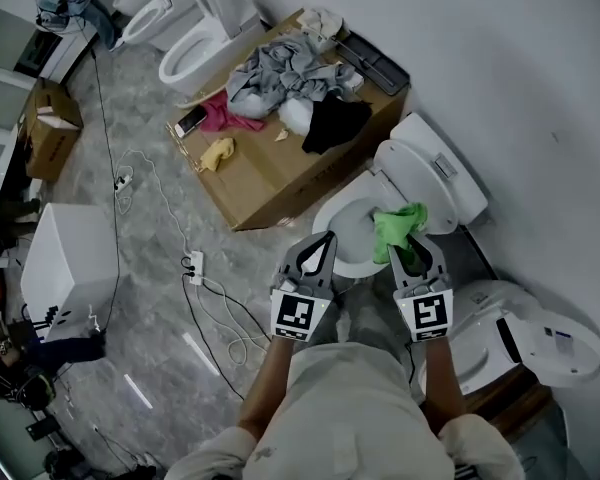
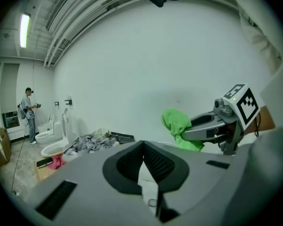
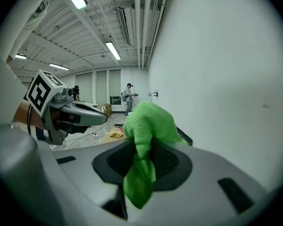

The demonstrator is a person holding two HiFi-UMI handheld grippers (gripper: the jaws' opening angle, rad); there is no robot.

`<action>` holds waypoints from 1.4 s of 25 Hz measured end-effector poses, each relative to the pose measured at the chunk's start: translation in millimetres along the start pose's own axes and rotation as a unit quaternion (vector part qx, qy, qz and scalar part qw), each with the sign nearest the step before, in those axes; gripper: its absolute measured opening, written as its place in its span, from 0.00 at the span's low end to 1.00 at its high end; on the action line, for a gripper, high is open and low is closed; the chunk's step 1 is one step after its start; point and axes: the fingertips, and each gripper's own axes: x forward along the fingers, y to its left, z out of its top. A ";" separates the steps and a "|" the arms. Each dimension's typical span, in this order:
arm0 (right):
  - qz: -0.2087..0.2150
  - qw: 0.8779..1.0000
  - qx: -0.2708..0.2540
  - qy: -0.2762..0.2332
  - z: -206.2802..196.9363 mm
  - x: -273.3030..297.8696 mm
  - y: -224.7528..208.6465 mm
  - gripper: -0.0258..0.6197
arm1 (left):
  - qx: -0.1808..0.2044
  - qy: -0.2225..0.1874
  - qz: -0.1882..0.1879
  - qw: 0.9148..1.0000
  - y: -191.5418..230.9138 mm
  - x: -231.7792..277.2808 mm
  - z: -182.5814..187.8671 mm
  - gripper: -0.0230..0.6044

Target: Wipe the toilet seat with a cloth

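Note:
A white toilet stands against the wall with its lid [image 1: 442, 172] raised and its seat [image 1: 327, 214] down over the bowl. My right gripper [image 1: 404, 246] is shut on a bright green cloth [image 1: 398, 224], held just above the right side of the seat. In the right gripper view the green cloth [image 3: 147, 126] bulges out of the jaws and hangs below them. My left gripper [image 1: 323, 240] hovers over the near left of the bowl, shut, with nothing between its jaws. From the left gripper view, the right gripper [image 2: 212, 126] and the cloth [image 2: 177, 125] show at the right.
A big cardboard box [image 1: 280, 173] heaped with clothes lies left of the toilet. A second toilet [image 1: 525, 333] stands at the right. Cables and a power strip [image 1: 193, 265] trail over the floor, near a white box [image 1: 68, 258]. More toilets [image 1: 193, 53] and a person [image 1: 62, 0] are far off.

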 end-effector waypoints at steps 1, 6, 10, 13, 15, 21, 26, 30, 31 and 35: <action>0.001 1.000 0.004 0.005 -8.1 5.0 -1.8 0.20 | -0.003 0.006 0.000 1.000 1.7 5.1 -7.4 0.06; -0.003 0.999 0.013 0.034 -45.1 32.0 -11.4 0.20 | -0.024 0.025 -0.007 0.999 14.3 33.1 -44.4 0.06; -0.012 0.998 0.021 0.060 -77.0 52.7 -13.7 0.20 | -0.036 0.041 -0.030 0.998 19.3 55.5 -78.7 0.06; -0.023 0.996 0.026 0.081 -100.3 70.3 -18.2 0.20 | -0.042 0.055 -0.057 0.996 19.9 76.0 -104.1 0.06; -0.030 0.995 0.030 0.093 -116.3 81.6 -22.3 0.20 | -0.043 0.065 -0.072 0.994 18.6 89.2 -119.7 0.06; -0.053 0.990 0.043 0.122 -166.1 109.1 -31.7 0.20 | -0.065 0.081 -0.100 0.990 21.6 120.4 -164.8 0.06; -0.061 0.988 0.046 0.131 -207.0 138.0 -40.9 0.20 | -0.065 0.092 -0.102 0.988 30.6 148.6 -208.6 0.06; -0.060 0.987 0.042 0.142 -241.2 154.6 -45.7 0.20 | -0.060 0.105 -0.097 0.988 34.5 165.0 -244.8 0.06; -0.059 0.987 0.042 0.145 -249.3 158.5 -46.3 0.20 | -0.057 0.108 -0.095 0.988 35.9 167.8 -252.7 0.06; -0.053 0.985 0.040 0.157 -281.5 175.4 -48.9 0.20 | -0.054 0.114 -0.091 0.988 39.4 178.8 -280.6 0.06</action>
